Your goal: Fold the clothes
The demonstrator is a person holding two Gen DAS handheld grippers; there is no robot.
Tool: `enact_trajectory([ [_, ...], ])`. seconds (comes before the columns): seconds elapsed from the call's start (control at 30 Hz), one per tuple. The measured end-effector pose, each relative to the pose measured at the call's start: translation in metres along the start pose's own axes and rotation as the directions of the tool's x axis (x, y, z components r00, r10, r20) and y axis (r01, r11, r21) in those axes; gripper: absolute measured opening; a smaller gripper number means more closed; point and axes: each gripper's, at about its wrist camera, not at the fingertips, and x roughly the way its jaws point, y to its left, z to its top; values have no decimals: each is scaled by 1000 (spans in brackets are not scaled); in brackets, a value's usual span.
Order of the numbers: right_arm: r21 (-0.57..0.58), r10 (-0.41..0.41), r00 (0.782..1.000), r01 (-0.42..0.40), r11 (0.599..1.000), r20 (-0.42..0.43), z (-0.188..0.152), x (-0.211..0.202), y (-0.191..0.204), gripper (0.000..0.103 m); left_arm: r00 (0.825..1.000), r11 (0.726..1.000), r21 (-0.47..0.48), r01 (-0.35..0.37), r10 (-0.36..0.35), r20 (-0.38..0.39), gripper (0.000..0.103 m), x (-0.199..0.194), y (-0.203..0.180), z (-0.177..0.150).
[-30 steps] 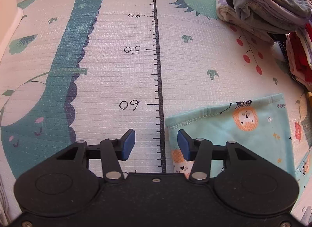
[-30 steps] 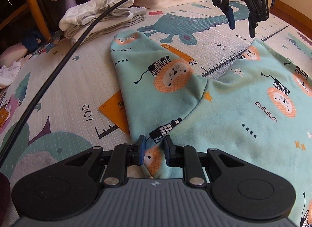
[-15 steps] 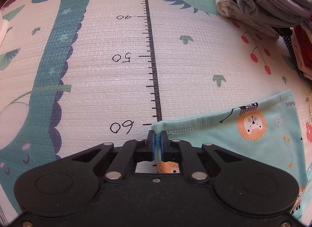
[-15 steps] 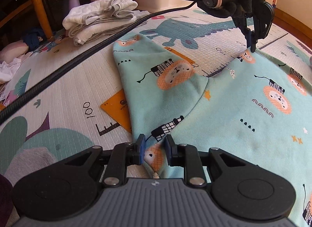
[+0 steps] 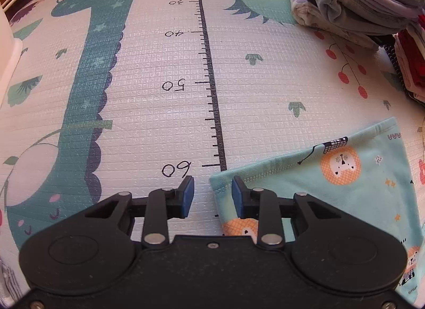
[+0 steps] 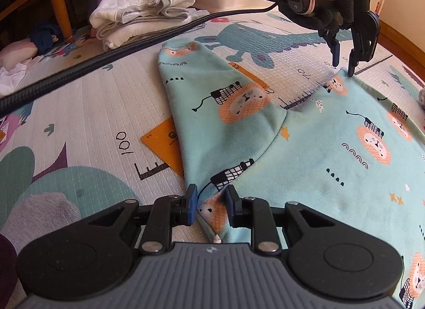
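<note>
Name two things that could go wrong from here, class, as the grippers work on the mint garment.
1. The left gripper is open over the garment corner, so it may shut on mat only.
2. The right gripper, open around a bunched fold, might take uneven layers.

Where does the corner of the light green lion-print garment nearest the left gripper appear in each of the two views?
Left wrist view: the garment corner lies low and centre, between the open pads of the left gripper.
Right wrist view: the same garment corner sits upper right, under the fingertips of the left gripper.
Shared landmark: the printed ruler line on the play mat.
</note>
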Motion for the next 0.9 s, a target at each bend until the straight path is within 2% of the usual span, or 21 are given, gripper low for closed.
enact_trajectory([
  [0.1, 2, 4, 999, -4, 1000, 37, -10, -16, 2, 30, 1000, 1000, 25, 11, -11, 23, 29, -23, 6, -8],
  [0.2, -54, 15, 999, -13, 998, 51, -19, -29, 12, 30, 999, 1000, 21, 12, -13, 46, 29, -45, 19, -21],
  [0.3, -103, 38, 998, -33, 994, 45, -25, -42, 23, 30, 997, 999, -27, 22, -20, 72, 29, -69, 40, -45],
  [0.43, -101, 58, 997, -53, 993, 50, -25, -56, 26, 30, 995, 993, -116, 26, -14, 100, 29, -97, 72, -87],
  [0.53, -77, 51, 997, -47, 996, 56, -23, -60, 17, 30, 992, 972, -232, 20, 10, 124, 29, -113, 103, -127],
  [0.67, -3, 30, 998, -30, 1000, 58, -13, -53, -8, 30, 986, 917, -399, -3, 68, 150, 29, -126, 142, -189],
  [0.8, 78, -11, 999, 7, 997, 53, -3, -36, -35, 29, 976, 813, -582, 1, 127, 179, 29, -132, 175, -256],
  [0.9, 129, -28, 998, 22, 991, 47, 1, -22, -49, 29, 965, 732, -680, 44, 144, 218, 29, -133, 180, -302],
])
